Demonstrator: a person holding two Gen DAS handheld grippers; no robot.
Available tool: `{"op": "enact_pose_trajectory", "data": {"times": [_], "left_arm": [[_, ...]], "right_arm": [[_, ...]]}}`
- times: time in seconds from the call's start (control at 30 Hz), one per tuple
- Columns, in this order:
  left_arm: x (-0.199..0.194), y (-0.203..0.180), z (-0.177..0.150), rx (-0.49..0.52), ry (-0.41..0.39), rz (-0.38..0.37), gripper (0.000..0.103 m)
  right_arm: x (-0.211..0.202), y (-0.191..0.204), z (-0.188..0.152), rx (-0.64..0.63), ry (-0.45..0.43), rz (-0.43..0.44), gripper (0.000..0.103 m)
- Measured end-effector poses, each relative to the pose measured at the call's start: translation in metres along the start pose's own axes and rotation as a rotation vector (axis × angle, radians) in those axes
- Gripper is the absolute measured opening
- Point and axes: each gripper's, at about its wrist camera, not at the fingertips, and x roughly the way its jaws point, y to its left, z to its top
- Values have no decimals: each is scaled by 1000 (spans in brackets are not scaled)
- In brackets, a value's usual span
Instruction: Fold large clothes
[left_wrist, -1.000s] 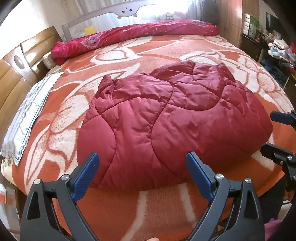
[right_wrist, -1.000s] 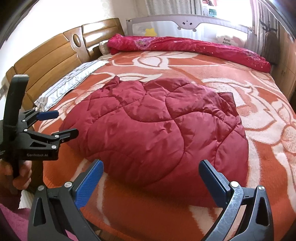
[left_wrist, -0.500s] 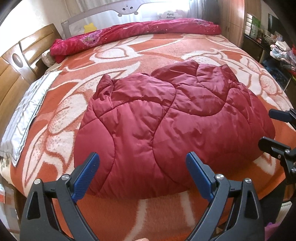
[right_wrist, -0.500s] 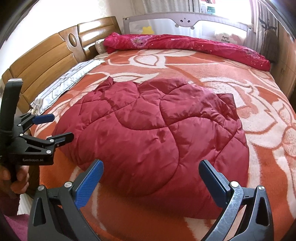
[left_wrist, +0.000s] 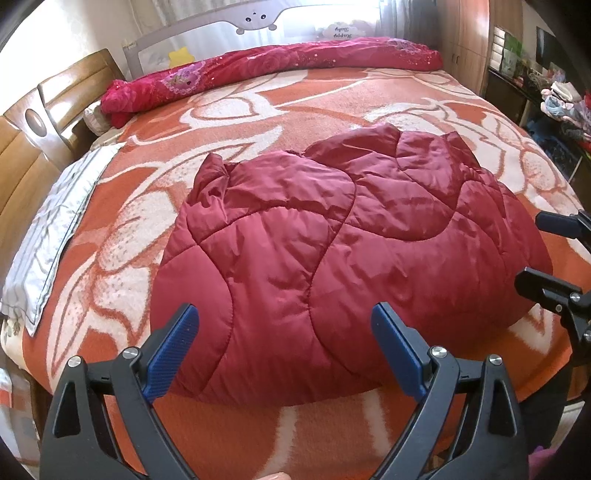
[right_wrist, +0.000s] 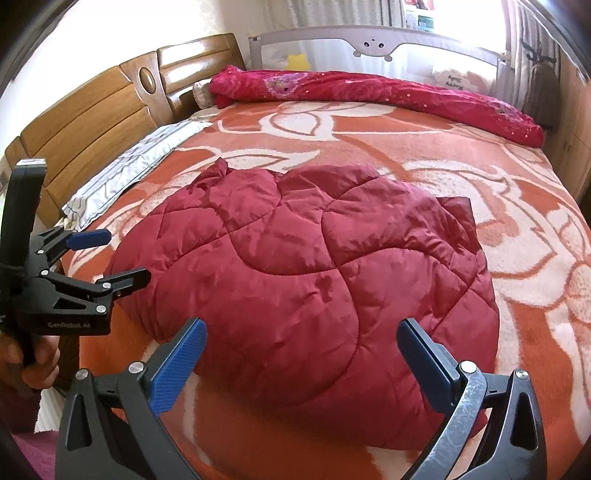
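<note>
In the left wrist view, the left tongs (left_wrist: 284, 332) are spread wide and grasp nothing, their blue pads (left_wrist: 171, 350) poised above the near edge of the quilted red coat (left_wrist: 332, 266). The coat lies bunched in a rounded heap on the near half of the bed (left_wrist: 332, 99), its hem close to the near edge, with a strip of orange-and-white blanket (left_wrist: 258, 435) showing between hem and edge. To the coat's left the blanket is bare as far as a grey-white pillow (left_wrist: 48, 236) along the left edge. Bare blanket also runs beyond the coat to a rolled red floral quilt (left_wrist: 277, 62) at the far edge, under a grey guard rail (left_wrist: 207, 18). The right tongs (left_wrist: 543, 254) enter from the right beside the coat's right side, parted and empty.

In the right wrist view, the right tongs (right_wrist: 301, 354) are released, open over the coat's (right_wrist: 314, 288) near hem. The left tongs (right_wrist: 122, 258) stand apart, just beside the coat's left side, held by a hand (right_wrist: 33, 362). To the right of the coat, the blanket (right_wrist: 535, 277) lies uncovered. A wooden headboard (right_wrist: 92, 122) lines the left edge, and the rolled quilt (right_wrist: 369, 88) lies at the far one.
</note>
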Motion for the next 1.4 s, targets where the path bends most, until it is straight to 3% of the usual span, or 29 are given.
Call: {"op": "enact_pose_trajectory", "data": {"times": [1.4], "left_arm": [[3, 0, 11, 4, -1, -7, 95]], "right_arm": [[0, -8, 13, 3, -11, -9, 103]]}}
